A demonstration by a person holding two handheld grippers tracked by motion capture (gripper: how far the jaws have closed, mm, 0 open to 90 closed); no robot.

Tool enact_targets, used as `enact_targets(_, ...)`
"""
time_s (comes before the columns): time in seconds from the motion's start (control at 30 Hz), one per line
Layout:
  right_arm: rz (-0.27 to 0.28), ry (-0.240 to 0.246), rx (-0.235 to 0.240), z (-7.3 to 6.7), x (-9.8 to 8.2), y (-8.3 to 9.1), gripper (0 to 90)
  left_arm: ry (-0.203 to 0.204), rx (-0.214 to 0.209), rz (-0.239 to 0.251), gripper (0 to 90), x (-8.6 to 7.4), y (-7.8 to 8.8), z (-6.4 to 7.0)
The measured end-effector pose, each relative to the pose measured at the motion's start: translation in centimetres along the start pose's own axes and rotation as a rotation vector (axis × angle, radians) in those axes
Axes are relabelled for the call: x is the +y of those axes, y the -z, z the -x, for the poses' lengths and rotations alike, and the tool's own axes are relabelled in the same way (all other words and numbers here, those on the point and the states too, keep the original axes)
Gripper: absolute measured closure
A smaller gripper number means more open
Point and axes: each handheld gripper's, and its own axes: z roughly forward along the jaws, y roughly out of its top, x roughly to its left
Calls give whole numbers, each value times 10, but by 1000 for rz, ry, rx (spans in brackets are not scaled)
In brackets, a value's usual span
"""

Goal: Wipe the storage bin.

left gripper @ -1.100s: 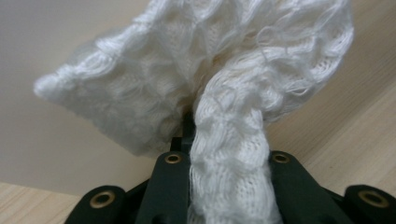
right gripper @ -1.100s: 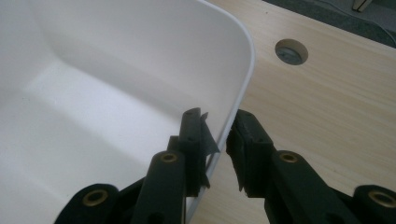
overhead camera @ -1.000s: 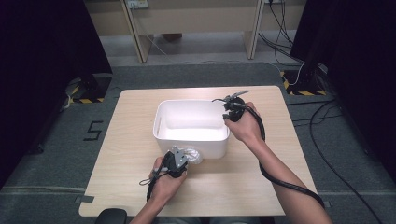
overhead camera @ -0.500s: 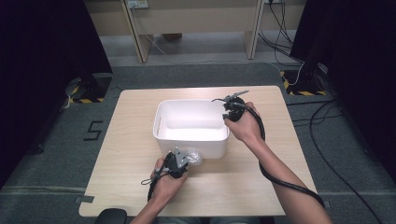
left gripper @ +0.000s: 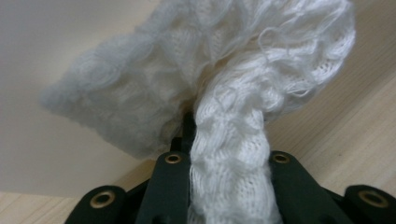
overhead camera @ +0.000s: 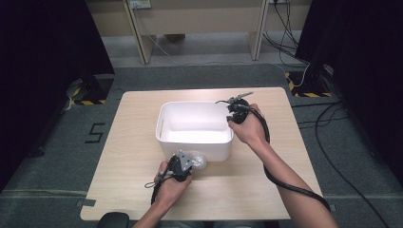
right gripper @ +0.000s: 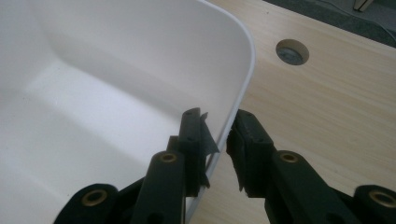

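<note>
High view: the white rectangular plastic bin [overhead camera: 195,128] sits mid-table on the light wooden table [overhead camera: 133,156]. The right gripper [overhead camera: 236,110] straddles the bin's right rim, one jaw inside, one outside, pinching the wall. The left gripper [overhead camera: 179,166] clamps a white knitted cloth [left gripper: 224,102] just outside the bin's near wall.
</note>
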Motion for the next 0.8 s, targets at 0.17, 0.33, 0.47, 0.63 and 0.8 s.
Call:
enact_targets(0.17,-2,2,-2,-1,0,0,747,-9,-5,2,775,4,1,3)
enact_targets(0.33,-2,2,-2,0,0,0,747,-9,-6,8,775,6,1,4)
enact_targets(0.47,-2,2,-2,-1,0,0,747,-8,-10,12,775,8,2,6)
enact_targets(0.63,-3,2,-3,-1,0,0,747,-10,-12,11,775,9,3,6)
enact_targets(0.8,-3,4,-4,0,1,0,747,-7,-12,16,775,10,4,6)
